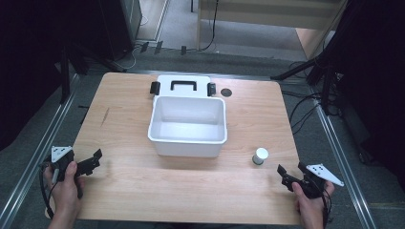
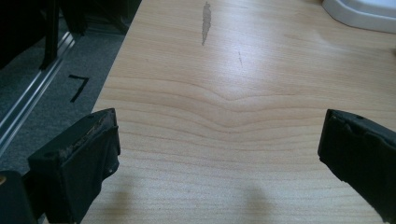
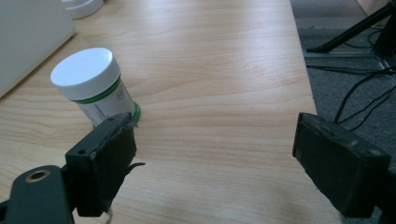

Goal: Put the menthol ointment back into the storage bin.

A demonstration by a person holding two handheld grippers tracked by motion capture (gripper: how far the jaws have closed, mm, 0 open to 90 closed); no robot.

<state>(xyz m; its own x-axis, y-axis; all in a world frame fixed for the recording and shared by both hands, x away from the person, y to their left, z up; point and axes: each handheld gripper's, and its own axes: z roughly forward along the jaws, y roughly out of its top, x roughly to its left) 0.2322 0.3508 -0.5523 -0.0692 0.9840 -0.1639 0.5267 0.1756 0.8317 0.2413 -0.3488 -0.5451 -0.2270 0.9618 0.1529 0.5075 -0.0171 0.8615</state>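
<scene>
Two grippers wait at the near edge of the desk [image 1: 119, 191], and both have their jaws spread wide with nothing between them. My left gripper [image 1: 93, 160] sits at the near left corner, far from everything. My right gripper [image 1: 285, 175] sits at the near right corner, and the jar [image 1: 260, 156] stands near it, a little forward and to its left. So the right hand is clearly the nearer one.

In the right gripper view the jar [image 3: 95, 86] is beside the left jaw and partly behind it, not between the jaws. I judge that the gripper must shift to its left before closing. The jar is upright, so its long axis is vertical and a grasp from the side seems suitable.

It is a small round jar with a white cap, a green band under the cap, a white label and a green base. The open white bin [image 1: 187, 138] stands in the middle of the desk, well apart from the jar.
</scene>
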